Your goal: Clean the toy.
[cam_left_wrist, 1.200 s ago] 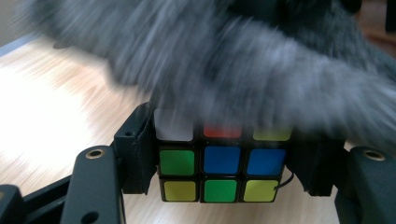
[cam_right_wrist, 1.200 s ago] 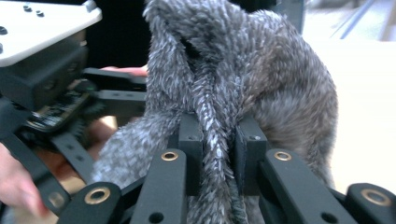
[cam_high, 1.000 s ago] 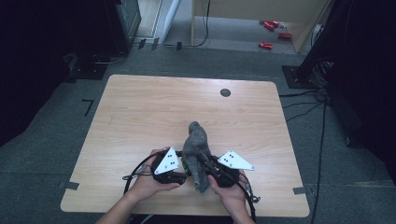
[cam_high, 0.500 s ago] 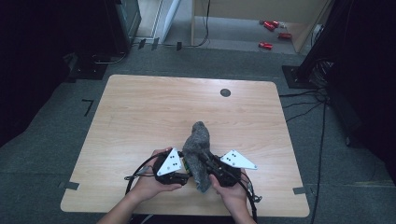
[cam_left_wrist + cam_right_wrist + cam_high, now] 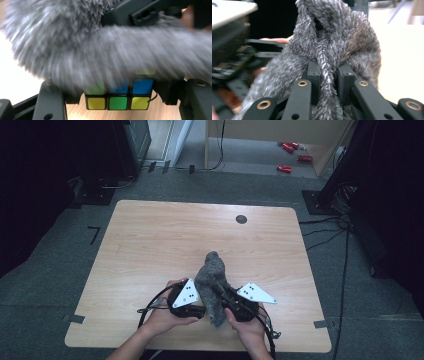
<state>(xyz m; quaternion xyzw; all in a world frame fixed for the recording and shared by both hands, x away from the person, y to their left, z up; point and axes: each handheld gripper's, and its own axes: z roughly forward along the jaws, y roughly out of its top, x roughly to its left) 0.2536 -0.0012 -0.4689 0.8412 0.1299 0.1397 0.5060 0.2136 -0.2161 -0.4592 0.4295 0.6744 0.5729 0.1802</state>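
Note:
A grey furry cloth (image 5: 212,275) stands bunched up between my two grippers near the table's front edge. My right gripper (image 5: 329,82) is shut on a fold of the cloth (image 5: 337,37), which rises above its jaws. In the high view that right gripper (image 5: 226,299) sits just right of the cloth. My left gripper (image 5: 117,101) is shut on a Rubik's cube (image 5: 118,103), whose yellow, green and blue tiles show below the cloth (image 5: 100,50) draped over it. From above, the left gripper (image 5: 201,306) points right into the cloth, and the cube is hidden.
The wooden table (image 5: 150,245) stretches away beyond the hands, with a small black round mark (image 5: 241,219) near its far edge. Cables trail from both grippers over the front edge. Red items (image 5: 285,168) lie on the floor far behind.
The top of the cloth has leaned slightly to the right. Both hands have stayed where they were.

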